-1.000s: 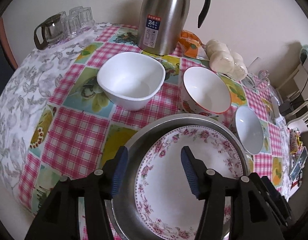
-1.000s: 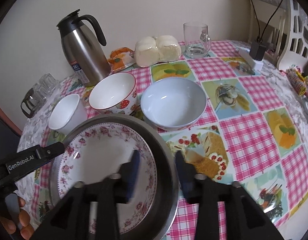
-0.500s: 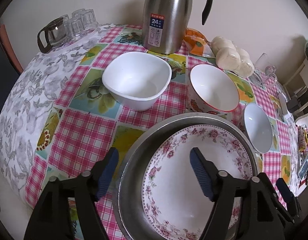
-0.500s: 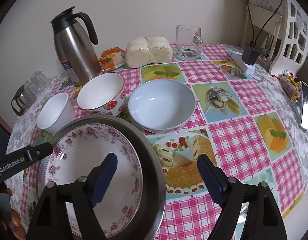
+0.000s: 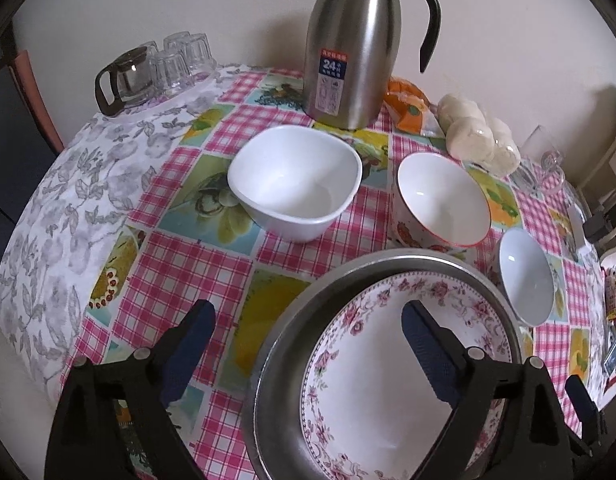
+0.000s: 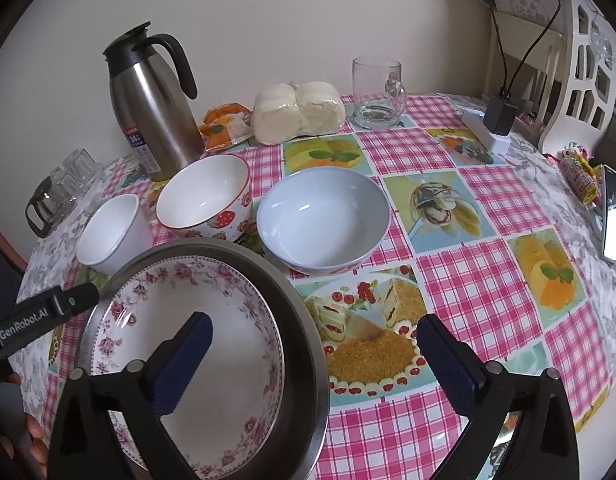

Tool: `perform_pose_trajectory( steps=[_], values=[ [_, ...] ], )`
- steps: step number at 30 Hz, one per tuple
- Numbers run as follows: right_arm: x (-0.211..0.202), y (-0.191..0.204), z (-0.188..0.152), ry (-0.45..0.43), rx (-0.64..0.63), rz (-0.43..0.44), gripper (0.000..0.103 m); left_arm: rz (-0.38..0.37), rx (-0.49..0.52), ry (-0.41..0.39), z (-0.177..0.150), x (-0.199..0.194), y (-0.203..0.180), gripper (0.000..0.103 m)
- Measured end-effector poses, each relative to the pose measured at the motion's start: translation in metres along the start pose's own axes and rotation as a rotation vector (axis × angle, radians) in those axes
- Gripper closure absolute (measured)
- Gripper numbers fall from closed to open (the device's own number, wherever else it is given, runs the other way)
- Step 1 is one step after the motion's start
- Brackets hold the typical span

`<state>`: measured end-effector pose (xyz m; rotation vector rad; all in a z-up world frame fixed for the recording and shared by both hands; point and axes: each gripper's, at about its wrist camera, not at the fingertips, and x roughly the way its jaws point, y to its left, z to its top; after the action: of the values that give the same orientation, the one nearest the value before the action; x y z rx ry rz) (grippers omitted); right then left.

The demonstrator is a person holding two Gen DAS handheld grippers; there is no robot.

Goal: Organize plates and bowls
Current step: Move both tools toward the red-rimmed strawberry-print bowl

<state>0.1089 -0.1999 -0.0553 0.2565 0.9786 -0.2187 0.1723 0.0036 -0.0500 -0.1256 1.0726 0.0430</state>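
Left wrist view, L to R: glass pot w/ upturned glasses at the far left table edge. Steel thermos at the back. White squarish bowl in front of it, then strawberry bowl, then pale blue bowl, all empty, upright, standing apart in a rough row on the checked tablecloth. Orange packet and wrapped buns behind, by the wall. Near the bottom: floral plate sits inside the metal pan. Left gripper jaws wide and opening, one finger over the cloth, the other over the plate; pan rim lies between them, pads not pressing it.

Right wrist view, L to R: a person's fingertips at the left edge under the left gripper's arm. Plate in pan at lower left, the three bowls just behind it. Right gripper jaws wide and opening, straddling the pan's right rim w/o touching. Glass mug at the back, charger block and phone at far right.
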Motion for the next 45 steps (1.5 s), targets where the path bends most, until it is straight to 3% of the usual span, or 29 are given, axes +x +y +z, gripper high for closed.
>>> perform_pose_trajectory(
  steps=[20,27,40,45],
  values=[
    [-0.002,-0.01,0.017,-0.074,0.051,-0.003,0.0,-0.031,0.071,-0.099,0.038,-0.007,-0.037,0.008],
    [0.001,-0.013,0.032,-0.1,0.062,-0.053,0.0,-0.054,0.104,-0.094,0.054,-0.004,-0.052,0.008],
    [0.006,-0.018,0.068,-0.135,0.059,-0.078,0.0,-0.081,0.091,-0.127,0.083,-0.001,-0.06,0.009],
    [0.013,-0.01,0.082,-0.133,0.027,-0.08,0.0,-0.104,0.076,-0.105,0.09,0.014,-0.06,0.009]
  ],
)
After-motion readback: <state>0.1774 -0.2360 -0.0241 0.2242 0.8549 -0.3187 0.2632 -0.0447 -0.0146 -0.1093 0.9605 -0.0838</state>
